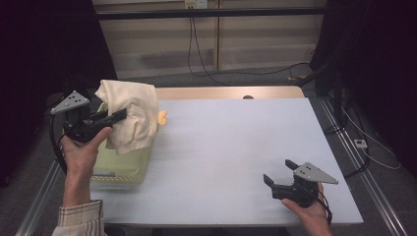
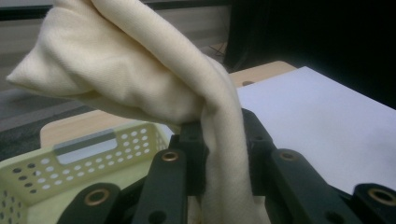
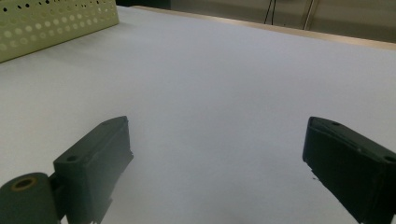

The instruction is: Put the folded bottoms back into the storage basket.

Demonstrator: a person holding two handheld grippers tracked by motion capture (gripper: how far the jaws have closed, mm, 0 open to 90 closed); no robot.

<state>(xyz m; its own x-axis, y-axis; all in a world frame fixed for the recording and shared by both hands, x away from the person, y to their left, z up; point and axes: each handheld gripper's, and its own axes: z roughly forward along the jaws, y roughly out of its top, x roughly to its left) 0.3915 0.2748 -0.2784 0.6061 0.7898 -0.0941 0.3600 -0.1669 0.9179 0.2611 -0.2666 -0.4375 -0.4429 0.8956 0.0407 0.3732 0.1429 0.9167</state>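
The desk [image 1: 231, 162] carries a pale green perforated basket [image 1: 120, 164] at its left edge. Above the basket hangs a cream cloth [image 1: 130, 115], bunched and clamped between the jaws of the left gripper [image 1: 118, 115]. The right gripper [image 1: 278, 172] rests low near the desk's right front, its 2 jaws spread wide, nothing between them.
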